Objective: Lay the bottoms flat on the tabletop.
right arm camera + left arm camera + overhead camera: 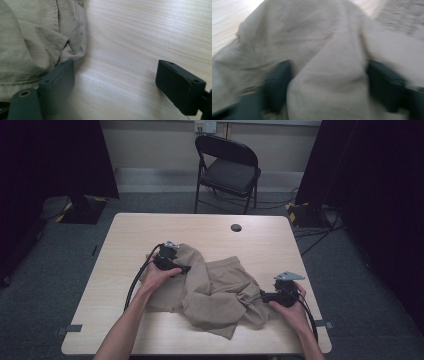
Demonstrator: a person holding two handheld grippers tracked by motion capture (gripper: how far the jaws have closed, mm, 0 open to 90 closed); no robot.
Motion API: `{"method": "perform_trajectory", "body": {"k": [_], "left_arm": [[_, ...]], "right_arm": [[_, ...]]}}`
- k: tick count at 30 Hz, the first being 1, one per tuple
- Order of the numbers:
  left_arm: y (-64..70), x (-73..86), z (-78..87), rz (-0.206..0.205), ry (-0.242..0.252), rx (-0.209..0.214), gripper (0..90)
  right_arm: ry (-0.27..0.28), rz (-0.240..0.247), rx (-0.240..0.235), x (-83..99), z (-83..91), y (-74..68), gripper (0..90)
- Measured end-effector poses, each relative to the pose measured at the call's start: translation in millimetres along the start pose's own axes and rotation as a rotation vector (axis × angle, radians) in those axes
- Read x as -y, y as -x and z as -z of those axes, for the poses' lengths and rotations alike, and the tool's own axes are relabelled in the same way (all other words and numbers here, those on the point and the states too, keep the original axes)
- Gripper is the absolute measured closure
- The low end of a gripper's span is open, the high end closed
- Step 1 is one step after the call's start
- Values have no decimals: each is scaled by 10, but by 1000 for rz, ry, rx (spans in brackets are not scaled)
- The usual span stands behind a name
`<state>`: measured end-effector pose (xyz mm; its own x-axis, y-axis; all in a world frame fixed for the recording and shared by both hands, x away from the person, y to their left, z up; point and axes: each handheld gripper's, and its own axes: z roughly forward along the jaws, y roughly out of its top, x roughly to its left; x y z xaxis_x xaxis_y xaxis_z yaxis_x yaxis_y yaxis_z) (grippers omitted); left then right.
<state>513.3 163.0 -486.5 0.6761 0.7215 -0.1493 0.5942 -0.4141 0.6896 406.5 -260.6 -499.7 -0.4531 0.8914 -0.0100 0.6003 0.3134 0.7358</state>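
Shorts [215, 290]: crumpled, long axis across the table [130, 227].
My left gripper [328, 82]: jaws apart, cloth bunched between them.
My right gripper [115, 80]: spread wide, by the hem.

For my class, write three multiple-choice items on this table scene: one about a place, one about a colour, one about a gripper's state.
1. Where does the khaki garment lie?
A. on the folding chair
B. on the table
C. on the floor

2. What colour is the folding chair?
A. black
B. red
C. white

3. How do the right gripper's jaws stand?
A. shut on cloth
B. shut on nothing
C. open over bare wood

Answers:
1 B, the cloth is spread on the table between the two hands.
2 A, seat and frame are black.
3 C, its own view shows bare tabletop between the spread jaws, cloth beside one.
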Motion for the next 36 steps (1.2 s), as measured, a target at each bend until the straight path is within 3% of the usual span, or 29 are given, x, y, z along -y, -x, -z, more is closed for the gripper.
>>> {"method": "perform_trajectory", "body": {"k": [3,4,6,16,23,25,27,28,30,31,32,33,36], "left_arm": [[12,4,19,10,15,32,528],[11,3,32,-11,17,35,528],[18,0,76,-12,46,38,580],[27,-46,289,30,153,86,611],[24,-68,462,32,211,105,607],[20,-80,535,49,250,120,604],[17,-95,595,41,261,125,638],[23,-99,597,37,245,116,719],[9,-88,559,28,216,89,729],[-9,-78,523,40,220,99,711],[-33,-79,455,48,203,69,576],[-33,-79,455,48,203,69,484],[-80,-90,320,73,167,35,406]], "right_arm": [[0,0,1,0,0,0,153],[0,0,1,0,0,0,153],[0,0,1,0,0,0,153],[0,0,1,0,0,1,153],[0,0,-1,0,-1,1,153],[0,0,-1,0,0,0,153],[1,1,-2,0,-2,2,153],[0,0,-1,0,-1,1,153],[0,0,-1,0,-1,1,153],[0,0,1,0,0,0,153],[1,1,0,0,-1,1,153],[1,1,0,0,-1,1,153],[1,1,-3,0,-2,2,153]]}}
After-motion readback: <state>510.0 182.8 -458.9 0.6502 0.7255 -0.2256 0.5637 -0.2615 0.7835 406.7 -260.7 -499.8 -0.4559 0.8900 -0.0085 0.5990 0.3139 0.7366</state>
